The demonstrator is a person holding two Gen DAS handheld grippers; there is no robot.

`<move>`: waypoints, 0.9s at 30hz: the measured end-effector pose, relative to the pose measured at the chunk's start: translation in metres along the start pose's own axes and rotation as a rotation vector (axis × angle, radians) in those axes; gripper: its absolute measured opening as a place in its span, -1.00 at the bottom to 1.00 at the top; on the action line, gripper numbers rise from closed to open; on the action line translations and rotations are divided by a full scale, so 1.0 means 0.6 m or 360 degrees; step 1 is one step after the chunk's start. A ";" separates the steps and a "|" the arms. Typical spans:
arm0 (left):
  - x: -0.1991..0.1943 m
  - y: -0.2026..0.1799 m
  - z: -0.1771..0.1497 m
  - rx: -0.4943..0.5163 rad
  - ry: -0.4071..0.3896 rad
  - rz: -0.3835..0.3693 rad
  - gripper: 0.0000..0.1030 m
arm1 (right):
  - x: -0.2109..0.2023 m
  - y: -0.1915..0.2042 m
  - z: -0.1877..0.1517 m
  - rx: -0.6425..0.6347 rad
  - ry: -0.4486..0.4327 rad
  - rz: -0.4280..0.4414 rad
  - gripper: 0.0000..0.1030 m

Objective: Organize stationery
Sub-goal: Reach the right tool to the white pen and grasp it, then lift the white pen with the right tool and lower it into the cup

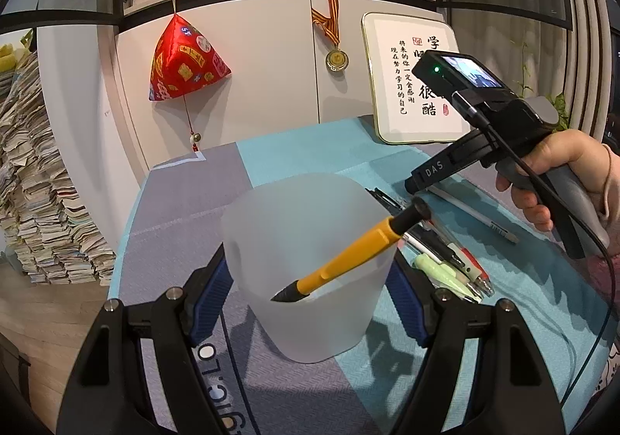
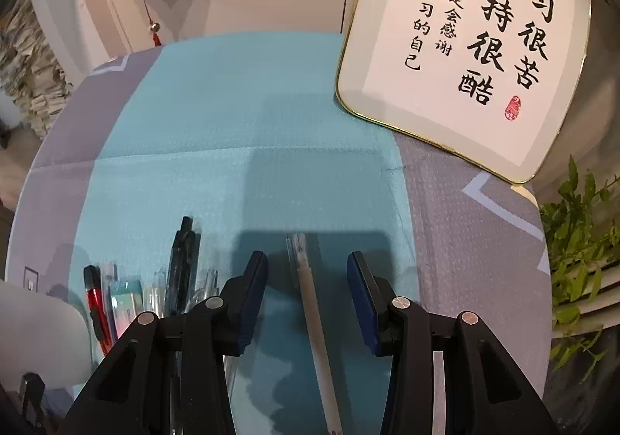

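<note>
Frosted cup (image 1: 310,264) with yellow pen (image 1: 348,257) pinched by left gripper (image 1: 310,303); right gripper (image 2: 306,287) spread over white pen (image 2: 314,315).

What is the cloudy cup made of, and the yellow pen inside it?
The cup looks like frosted, see-through plastic: matte and milky, and the pen's tip shows dimly through its wall. The yellow pen looks like smooth, slightly shiny hard plastic, with a black top end that may be rubber or plastic; that cannot be told from here.
</note>
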State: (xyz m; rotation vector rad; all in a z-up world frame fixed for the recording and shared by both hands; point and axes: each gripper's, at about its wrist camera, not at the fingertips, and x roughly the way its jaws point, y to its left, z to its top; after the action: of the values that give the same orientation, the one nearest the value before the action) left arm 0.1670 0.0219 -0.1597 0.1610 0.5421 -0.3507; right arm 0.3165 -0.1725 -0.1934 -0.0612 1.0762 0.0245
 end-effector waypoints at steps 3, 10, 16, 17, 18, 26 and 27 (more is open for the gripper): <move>0.000 -0.001 0.000 0.0002 0.0001 -0.0001 0.44 | -0.001 0.001 0.003 -0.0017 -0.0003 0.0024 -0.75; 0.002 0.002 0.000 -0.0007 0.0007 -0.0013 0.43 | -0.052 -0.002 -0.002 0.0004 -0.0076 0.0081 -0.78; 0.002 0.002 0.000 -0.0010 0.0007 -0.0015 0.42 | -0.170 -0.003 -0.030 0.0008 -0.0313 0.0105 -0.79; 0.002 0.002 0.000 -0.0010 0.0007 -0.0016 0.42 | -0.186 -0.001 -0.033 0.0009 -0.0353 0.0112 -0.79; 0.002 0.002 0.000 -0.0010 0.0007 -0.0015 0.42 | -0.209 0.001 -0.040 0.0006 -0.0410 0.0124 -0.80; 0.001 0.000 0.000 -0.0001 0.0005 -0.0008 0.42 | -0.345 0.026 -0.055 -0.0024 -0.0745 0.0180 -0.85; 0.001 0.000 0.000 -0.0001 0.0005 -0.0008 0.42 | -0.360 0.030 -0.053 -0.0026 -0.0776 0.0195 -0.85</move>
State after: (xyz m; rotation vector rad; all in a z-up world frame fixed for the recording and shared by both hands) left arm 0.1674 0.0217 -0.1601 0.1594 0.5460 -0.3552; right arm 0.1850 -0.1541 -0.0193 -0.0025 0.5907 0.1510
